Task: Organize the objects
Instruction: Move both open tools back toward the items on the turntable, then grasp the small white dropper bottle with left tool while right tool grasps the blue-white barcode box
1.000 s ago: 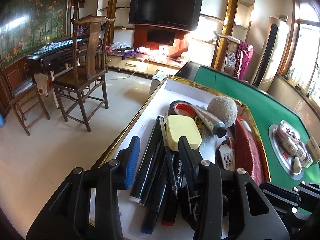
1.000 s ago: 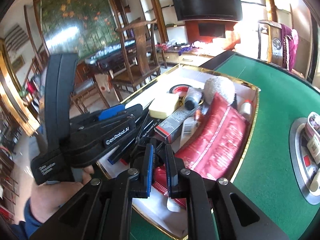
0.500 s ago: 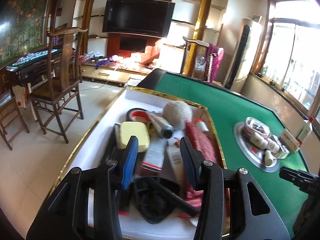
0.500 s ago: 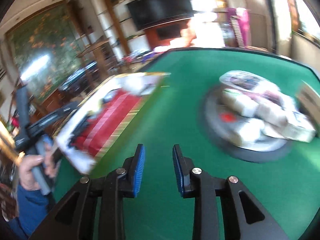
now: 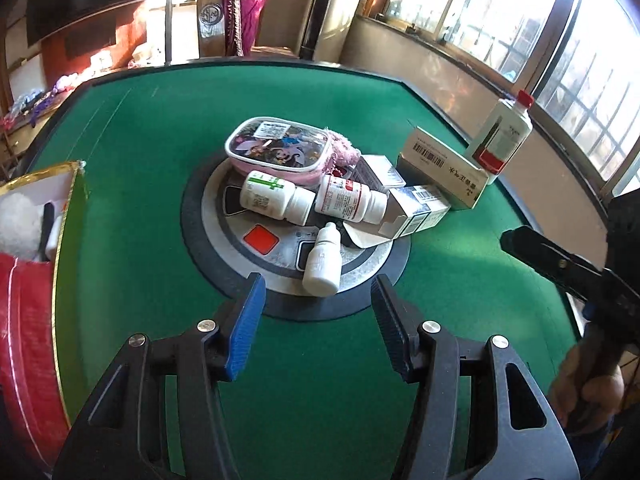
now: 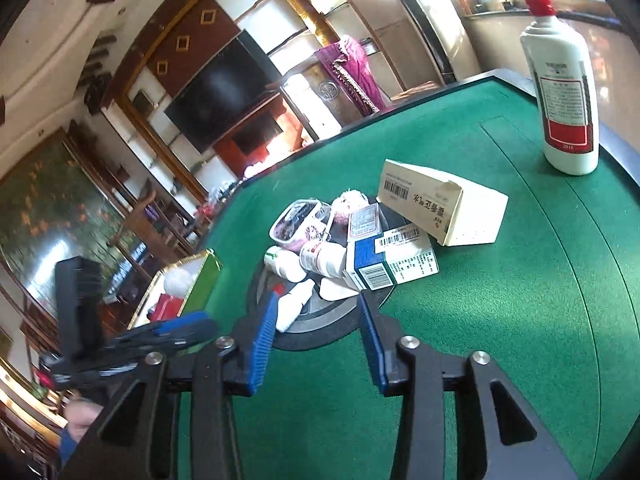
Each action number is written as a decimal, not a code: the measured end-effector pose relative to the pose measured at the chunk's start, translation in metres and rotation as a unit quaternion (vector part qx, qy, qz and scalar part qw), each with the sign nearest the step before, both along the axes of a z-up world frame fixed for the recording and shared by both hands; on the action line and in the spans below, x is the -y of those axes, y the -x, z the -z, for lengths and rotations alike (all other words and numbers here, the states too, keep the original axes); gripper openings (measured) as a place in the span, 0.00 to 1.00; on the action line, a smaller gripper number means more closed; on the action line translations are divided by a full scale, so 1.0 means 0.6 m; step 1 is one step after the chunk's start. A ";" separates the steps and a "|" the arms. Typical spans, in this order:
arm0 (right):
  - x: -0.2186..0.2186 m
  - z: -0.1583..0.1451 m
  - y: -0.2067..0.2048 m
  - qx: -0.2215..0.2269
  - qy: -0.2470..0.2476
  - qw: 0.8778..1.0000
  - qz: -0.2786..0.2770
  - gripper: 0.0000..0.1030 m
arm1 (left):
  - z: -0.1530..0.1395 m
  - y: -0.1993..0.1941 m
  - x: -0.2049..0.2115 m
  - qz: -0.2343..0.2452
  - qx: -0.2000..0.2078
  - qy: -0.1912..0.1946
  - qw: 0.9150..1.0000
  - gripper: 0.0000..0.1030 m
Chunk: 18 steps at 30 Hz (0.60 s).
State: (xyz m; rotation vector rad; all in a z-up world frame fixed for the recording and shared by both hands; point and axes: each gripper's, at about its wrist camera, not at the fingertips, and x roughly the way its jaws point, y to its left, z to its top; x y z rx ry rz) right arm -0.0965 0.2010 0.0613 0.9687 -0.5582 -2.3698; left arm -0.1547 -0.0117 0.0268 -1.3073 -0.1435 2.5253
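Observation:
A pile of small items lies on the round grey panel (image 5: pixel 224 248) in the middle of the green table. It holds a pink lidded case (image 5: pixel 276 152), two white pill bottles (image 5: pixel 276 198), a small dropper bottle (image 5: pixel 322 260), a blue-and-white box (image 5: pixel 416 210) and a cream box (image 5: pixel 440 168). My left gripper (image 5: pixel 318 320) hangs just short of the dropper bottle, jaws opening, nothing between them. My right gripper (image 6: pixel 316 332) faces the same pile from the other side, the dropper bottle (image 6: pixel 294 306) just beyond its left finger. Its jaws are opening too, with nothing between them.
A tall white bottle with a red cap (image 6: pixel 564 96) stands near the table's far right edge. The gold-rimmed box (image 5: pixel 68 208) with a red cloth and other things sits at the left. Bare green felt surrounds the panel. A hand holds each gripper.
Both views swung from the gold-rimmed box over to the pile on the round panel. The right jaws, shut a second ago, have spread; the left jaws have widened too.

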 end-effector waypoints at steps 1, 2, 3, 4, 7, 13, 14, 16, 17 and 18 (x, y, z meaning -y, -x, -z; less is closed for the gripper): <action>-0.003 -0.002 -0.001 0.001 0.005 1.000 0.002 0.44 | 0.008 0.012 -0.011 0.002 0.008 0.011 1.000 0.53; -0.006 -0.003 -0.001 0.005 0.013 1.000 0.002 0.45 | 0.018 0.026 -0.022 -0.003 0.011 0.026 1.000 0.53; -0.009 -0.004 0.000 0.008 0.023 1.000 0.001 0.45 | 0.027 0.038 -0.030 -0.009 0.016 0.044 0.999 0.53; -0.013 -0.005 0.001 0.011 0.031 0.999 0.001 0.45 | 0.036 0.049 -0.035 -0.016 0.021 0.061 0.998 0.53; -0.019 -0.006 0.001 0.014 0.038 0.999 0.005 0.45 | 0.056 0.071 -0.046 -0.022 0.024 0.081 0.996 0.53; -0.017 -0.001 0.008 0.015 0.024 1.000 0.007 0.49 | 0.072 0.058 -0.049 -0.024 0.009 0.091 0.996 0.25; -0.016 0.002 0.014 0.017 0.021 1.000 0.006 0.52 | 0.072 0.048 -0.040 -0.026 0.010 0.083 0.996 0.25; -0.012 0.010 0.031 0.020 0.012 1.000 0.000 0.53 | 0.073 0.024 -0.021 -0.030 0.013 0.069 0.997 0.24; -0.006 0.014 0.043 0.024 0.003 1.000 -0.008 0.53 | 0.073 0.008 -0.012 -0.034 0.011 0.070 0.997 0.24; 0.002 0.016 0.056 0.028 -0.011 0.999 -0.015 0.53 | 0.072 -0.007 -0.002 -0.040 0.006 0.069 0.997 0.24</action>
